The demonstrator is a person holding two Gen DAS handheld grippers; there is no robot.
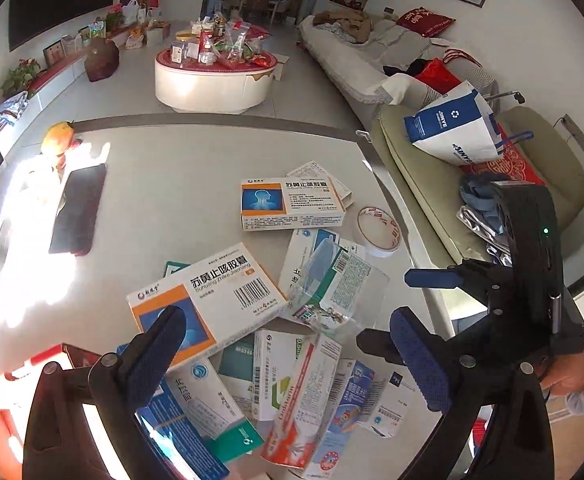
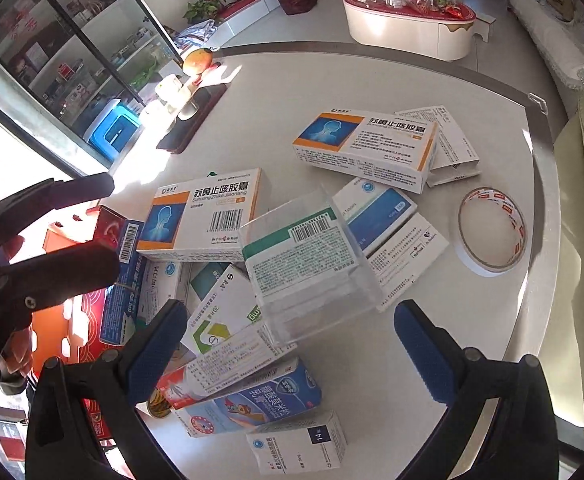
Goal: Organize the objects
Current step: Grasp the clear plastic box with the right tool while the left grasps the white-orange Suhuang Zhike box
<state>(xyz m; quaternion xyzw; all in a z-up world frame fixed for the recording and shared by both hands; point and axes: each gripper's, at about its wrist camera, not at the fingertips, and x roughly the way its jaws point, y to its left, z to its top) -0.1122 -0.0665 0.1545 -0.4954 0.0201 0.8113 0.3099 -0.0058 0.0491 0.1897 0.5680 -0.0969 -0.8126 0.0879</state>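
White surface holds a messy pile of medicine boxes by its near edge. Left gripper hangs over the pile, jaws wide open, empty. Right gripper too, over a clear plastic box. Tape roll sits near the right edge.

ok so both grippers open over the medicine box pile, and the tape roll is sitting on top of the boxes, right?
Not quite. The tape roll lies flat on the bare table, beside the medicine box pile, not on top; the right wrist view shows it clearly. The left gripper and right gripper are both open.
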